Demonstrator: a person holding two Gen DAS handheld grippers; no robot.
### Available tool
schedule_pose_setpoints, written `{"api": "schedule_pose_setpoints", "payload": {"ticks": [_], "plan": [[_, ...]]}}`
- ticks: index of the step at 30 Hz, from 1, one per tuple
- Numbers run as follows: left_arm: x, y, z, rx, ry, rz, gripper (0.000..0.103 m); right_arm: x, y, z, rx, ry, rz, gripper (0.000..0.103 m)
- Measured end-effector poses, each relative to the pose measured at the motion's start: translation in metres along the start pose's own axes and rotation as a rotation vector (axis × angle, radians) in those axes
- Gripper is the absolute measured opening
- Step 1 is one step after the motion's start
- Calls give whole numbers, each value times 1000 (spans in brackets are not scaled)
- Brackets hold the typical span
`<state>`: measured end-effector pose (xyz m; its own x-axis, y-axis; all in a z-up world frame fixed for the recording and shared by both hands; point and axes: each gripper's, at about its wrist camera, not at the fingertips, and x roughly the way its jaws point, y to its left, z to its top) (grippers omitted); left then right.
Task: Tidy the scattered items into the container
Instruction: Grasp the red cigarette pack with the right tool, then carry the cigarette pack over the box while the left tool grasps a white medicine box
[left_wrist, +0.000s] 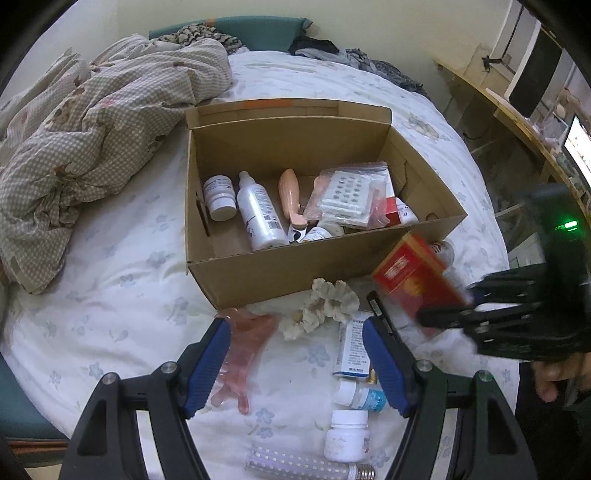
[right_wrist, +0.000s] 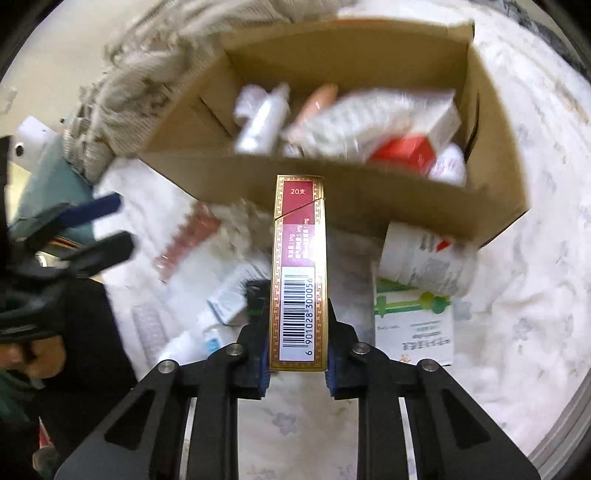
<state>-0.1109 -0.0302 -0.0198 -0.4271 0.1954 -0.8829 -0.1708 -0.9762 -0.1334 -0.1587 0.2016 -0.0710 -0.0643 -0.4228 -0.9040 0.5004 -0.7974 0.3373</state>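
Only right gripper (right_wrist: 297, 325) shows barcode (red box (right_wrist: 298, 273)).

Bedroom surroundings, non-task items only.
Crumpled checked duvet (left_wrist: 92, 129) lies bunched on floral bedsheet (left_wrist: 122, 280). Teal headboard (left_wrist: 258, 31) stands at the bed's far edge, dark clothing (left_wrist: 314, 46) heaped just beside it. Wooden desk (left_wrist: 517, 118) carries a lit monitor (left_wrist: 580, 147).

A red and gold box (right_wrist: 298, 273) with a barcode is sitting clamped between the right gripper (right_wrist: 297, 343) pads, pointing forward toward the open cardboard container (right_wrist: 369, 192) lying just ahead, already holding bottles and packets.
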Motion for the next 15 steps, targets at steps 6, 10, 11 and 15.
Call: {"api": "schedule_pose_setpoints", "payload": {"ticks": [6, 10, 11, 15], "plan": [[0, -1, -1, 4, -1, 5, 74, -50, -11, -4, 42, -94, 90, 24], [0, 0, 0, -1, -1, -7, 74, -69, -21, -5, 128, -151, 199, 24], [2, 0, -1, -5, 10, -14, 74, -71, -20, -6, 144, -167, 213, 24], [11, 2, -4, -22, 66, -45, 74, -87, -22, 1, 166, -248, 213, 24]]}}
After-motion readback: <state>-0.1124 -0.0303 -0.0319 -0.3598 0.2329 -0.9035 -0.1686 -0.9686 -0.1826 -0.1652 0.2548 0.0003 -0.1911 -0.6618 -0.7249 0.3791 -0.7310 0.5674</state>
